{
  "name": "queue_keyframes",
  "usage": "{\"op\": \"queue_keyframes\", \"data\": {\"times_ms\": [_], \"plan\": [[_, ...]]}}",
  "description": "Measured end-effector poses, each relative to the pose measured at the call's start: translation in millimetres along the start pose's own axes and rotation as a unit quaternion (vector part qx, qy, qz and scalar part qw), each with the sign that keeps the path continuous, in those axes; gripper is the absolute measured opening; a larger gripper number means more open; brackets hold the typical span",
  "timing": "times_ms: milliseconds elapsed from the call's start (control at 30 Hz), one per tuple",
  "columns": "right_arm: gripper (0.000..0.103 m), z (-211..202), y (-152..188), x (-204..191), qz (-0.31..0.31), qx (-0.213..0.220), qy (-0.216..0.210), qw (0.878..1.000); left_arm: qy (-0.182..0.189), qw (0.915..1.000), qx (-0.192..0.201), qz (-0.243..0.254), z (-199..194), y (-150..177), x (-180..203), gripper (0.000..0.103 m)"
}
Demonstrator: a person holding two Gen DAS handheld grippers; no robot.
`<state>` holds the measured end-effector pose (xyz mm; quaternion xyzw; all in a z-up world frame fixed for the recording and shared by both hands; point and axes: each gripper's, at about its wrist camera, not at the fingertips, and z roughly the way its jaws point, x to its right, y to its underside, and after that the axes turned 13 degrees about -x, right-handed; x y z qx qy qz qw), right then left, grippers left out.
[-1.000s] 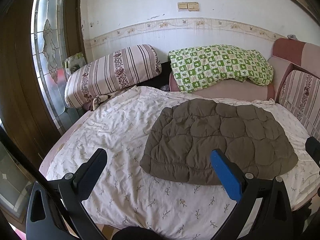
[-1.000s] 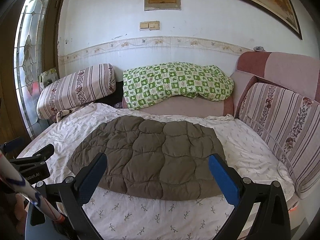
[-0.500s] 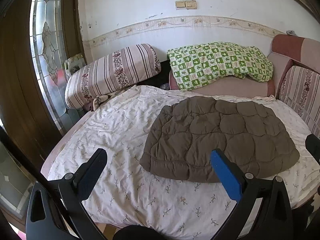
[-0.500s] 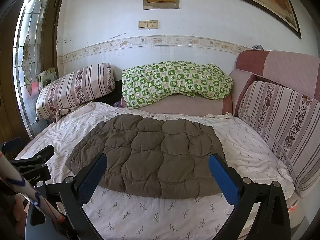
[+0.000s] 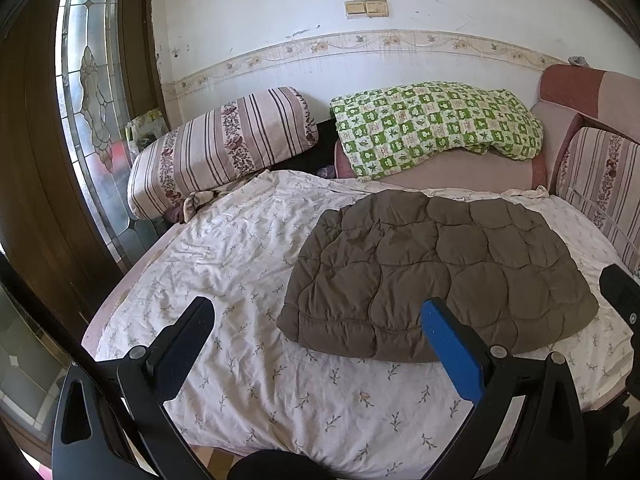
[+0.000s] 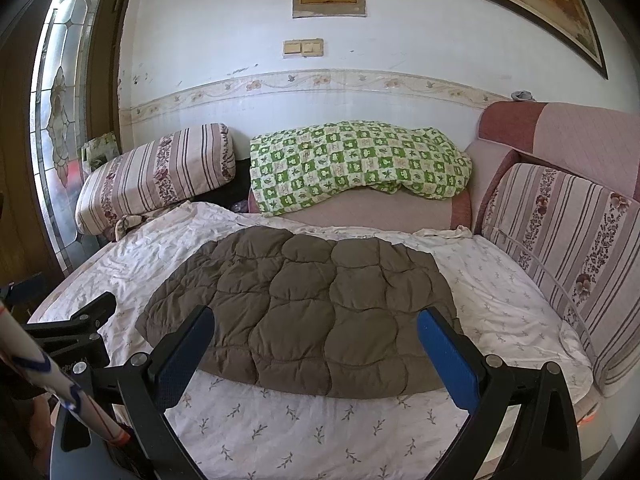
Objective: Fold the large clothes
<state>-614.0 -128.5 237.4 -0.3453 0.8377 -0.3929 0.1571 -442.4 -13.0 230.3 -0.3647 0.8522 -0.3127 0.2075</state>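
Brown quilted jacket [image 5: 436, 276] spread flat on the bed [image 5: 248, 248], centre-right of the left wrist frame and dead centre of the right wrist frame, folded into a rounded slab with its ribbed hem toward the lower left. White sheet with small sprig print beneath, rumpled at left. Left gripper [image 5: 316, 336] at the bottom of its frame, jaws wide apart, holding nothing, poised above the near edge of the bed and clear of the jacket. Right gripper [image 6: 316, 340] likewise at the bottom of its frame, jaws spread, empty, framing the jacket's near edge without touching it. Blue pad on each right-hand finger. Striped bolster pillow [image 6: 156, 176] at upper left beyond the sheet, green checked blanket [image 6: 356, 164] heaped at upper centre along the pink headboard. Striped cushion [image 6: 560, 248] standing at the right edge. Leaded glass door panel [image 5: 92, 108] along the far left.
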Motion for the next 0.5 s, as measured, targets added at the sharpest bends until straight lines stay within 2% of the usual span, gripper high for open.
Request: {"op": "queue_keyframes", "data": {"times_ms": [333, 500], "plan": [[0.103, 4.1, -1.6, -0.9, 0.004, -0.002, 0.003, 1.000, 0.010, 0.9999, -0.011, 0.002, 5.1, -0.2, -3.6, 0.103], [0.103, 9.6, -1.6, -0.9, 0.003, -0.009, 0.000, 1.000, 0.030, 0.9995, -0.008, 0.002, 6.2, 0.7, -7.6, 0.103]]}}
